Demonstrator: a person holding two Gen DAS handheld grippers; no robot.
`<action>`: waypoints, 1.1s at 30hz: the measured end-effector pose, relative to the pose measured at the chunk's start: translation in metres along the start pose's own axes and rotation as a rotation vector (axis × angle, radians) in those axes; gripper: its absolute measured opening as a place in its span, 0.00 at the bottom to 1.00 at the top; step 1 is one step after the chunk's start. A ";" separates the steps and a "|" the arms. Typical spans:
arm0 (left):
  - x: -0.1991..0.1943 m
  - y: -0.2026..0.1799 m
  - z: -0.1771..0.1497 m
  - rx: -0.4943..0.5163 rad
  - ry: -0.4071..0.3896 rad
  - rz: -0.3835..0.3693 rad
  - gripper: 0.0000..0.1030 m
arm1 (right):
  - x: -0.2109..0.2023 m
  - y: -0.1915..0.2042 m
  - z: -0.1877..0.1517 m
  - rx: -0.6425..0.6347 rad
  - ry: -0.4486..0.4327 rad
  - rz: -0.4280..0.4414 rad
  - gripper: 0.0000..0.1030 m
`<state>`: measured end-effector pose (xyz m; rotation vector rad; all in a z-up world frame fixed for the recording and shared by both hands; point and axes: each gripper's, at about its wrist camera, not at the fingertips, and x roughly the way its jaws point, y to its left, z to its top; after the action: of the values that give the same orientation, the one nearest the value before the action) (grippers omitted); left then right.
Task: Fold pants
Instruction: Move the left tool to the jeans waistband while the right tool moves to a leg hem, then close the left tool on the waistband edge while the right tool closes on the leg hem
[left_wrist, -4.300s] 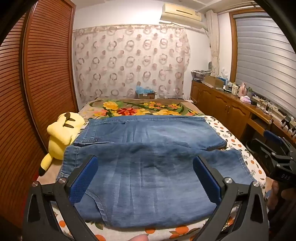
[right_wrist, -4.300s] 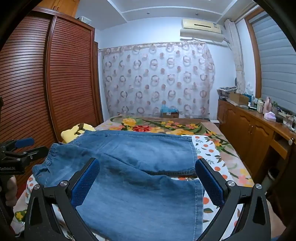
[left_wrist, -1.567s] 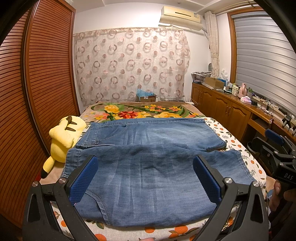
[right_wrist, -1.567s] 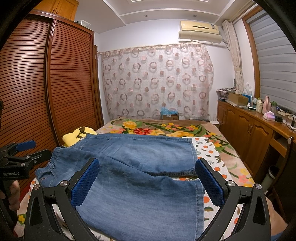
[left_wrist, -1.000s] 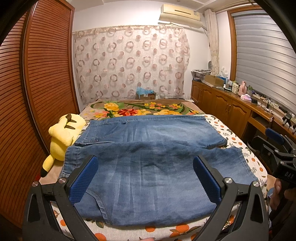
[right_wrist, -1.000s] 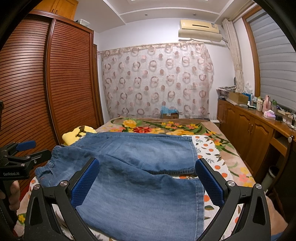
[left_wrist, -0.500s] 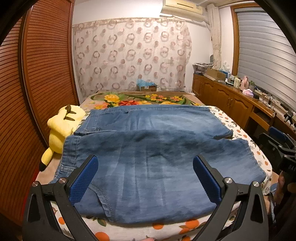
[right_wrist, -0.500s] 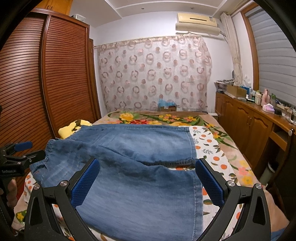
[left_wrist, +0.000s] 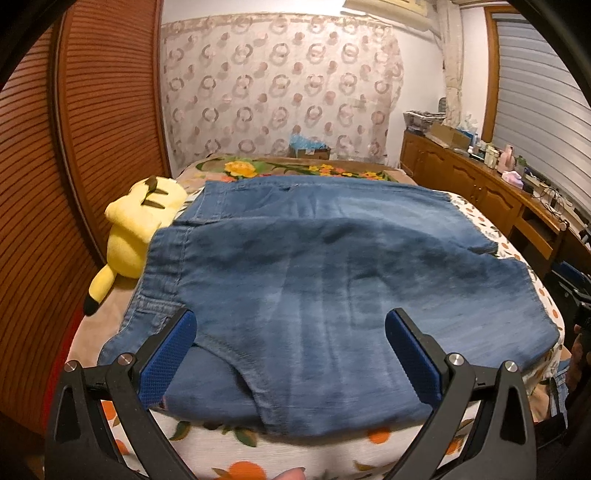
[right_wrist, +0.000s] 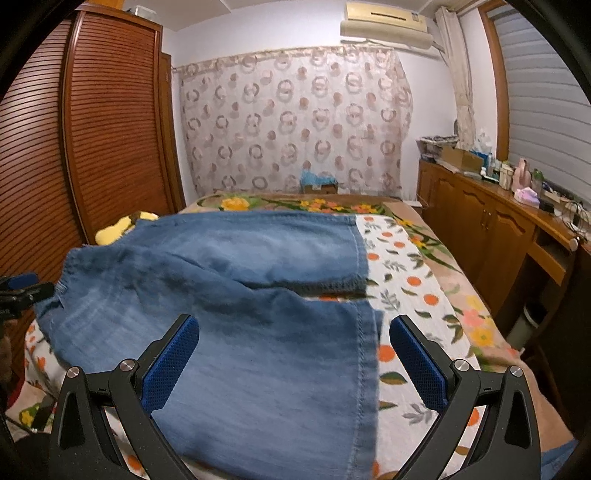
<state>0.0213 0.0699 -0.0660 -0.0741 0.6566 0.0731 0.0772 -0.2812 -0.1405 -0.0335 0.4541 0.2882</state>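
Two grippers are being held wide apart in their fingers above the near edge of a bed (left_wrist: 332, 448), and nothing is being gripped by either. The pants (left_wrist: 332, 280), blue denim, are being shown spread flat across the floral sheet, filling the centre of both frames, with their long axis running from the left of the frame to the right. Waistband and crotch seam are being framed by the left gripper (left_wrist: 290, 350) at lower left, so that end is judged nearer to it. Leg hems are being framed by the right gripper (right_wrist: 295, 354) at centre right, with one hem edge running down between its fingers; that end is judged nearer to it. A yellow plush toy (left_wrist: 138, 225) beside the waistband is being shown fully only in the left wrist view. The gap between the two legs is being shown clearly only in the right wrist view, where the left gripper (right_wrist: 22, 288) is also being glimpsed at the left edge.
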 end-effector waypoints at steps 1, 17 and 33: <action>0.001 0.004 -0.002 -0.005 0.003 0.002 1.00 | -0.001 -0.002 -0.001 0.002 0.011 -0.005 1.00; 0.008 0.101 -0.028 -0.135 0.044 0.132 0.92 | -0.024 -0.012 -0.011 0.003 0.140 -0.018 0.98; 0.034 0.137 -0.050 -0.195 0.119 0.160 0.57 | -0.044 -0.024 -0.018 0.024 0.197 0.017 0.95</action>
<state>0.0049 0.2032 -0.1328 -0.2151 0.7721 0.2885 0.0384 -0.3173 -0.1386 -0.0350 0.6541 0.2975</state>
